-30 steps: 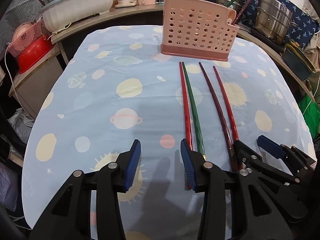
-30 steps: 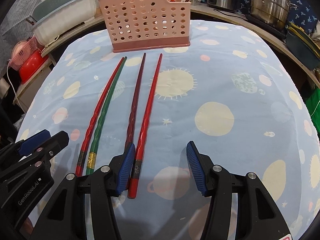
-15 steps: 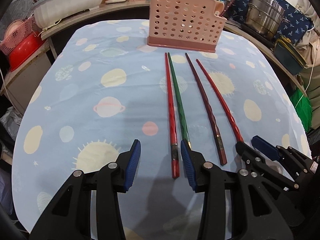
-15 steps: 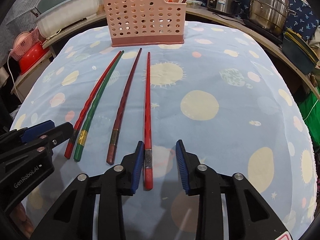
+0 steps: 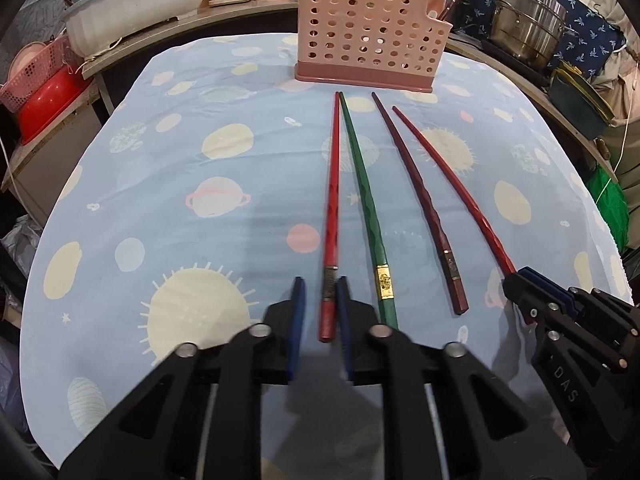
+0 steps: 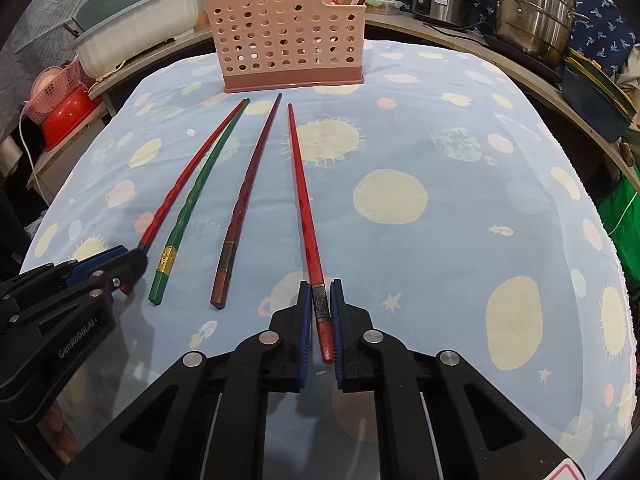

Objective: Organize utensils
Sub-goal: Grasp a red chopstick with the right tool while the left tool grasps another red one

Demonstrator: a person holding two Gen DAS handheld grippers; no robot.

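Observation:
Several long chopsticks lie side by side on the blue planet-print cloth, tips toward a pink perforated utensil basket (image 5: 370,32) (image 6: 286,36). My left gripper (image 5: 320,308) straddles the thick end of the leftmost red chopstick (image 5: 332,200), jaws narrowed around it with a small gap on the left. A green chopstick (image 5: 366,200) and a dark maroon one (image 5: 420,200) lie to its right. My right gripper (image 6: 320,312) is closed on the thick end of the rightmost red chopstick (image 6: 302,192), which still rests on the cloth.
The basket holds a few utensils. A white tub (image 5: 132,4), a red basin (image 5: 44,100) and steel pots (image 6: 532,8) stand on the counter beyond the table. The table edge curves away on both sides.
Both grippers have moved in over the chopstick ends and narrowed. The right one went from open to clamped on the right red chopstick; the left one shifted onto the left red chopstick.

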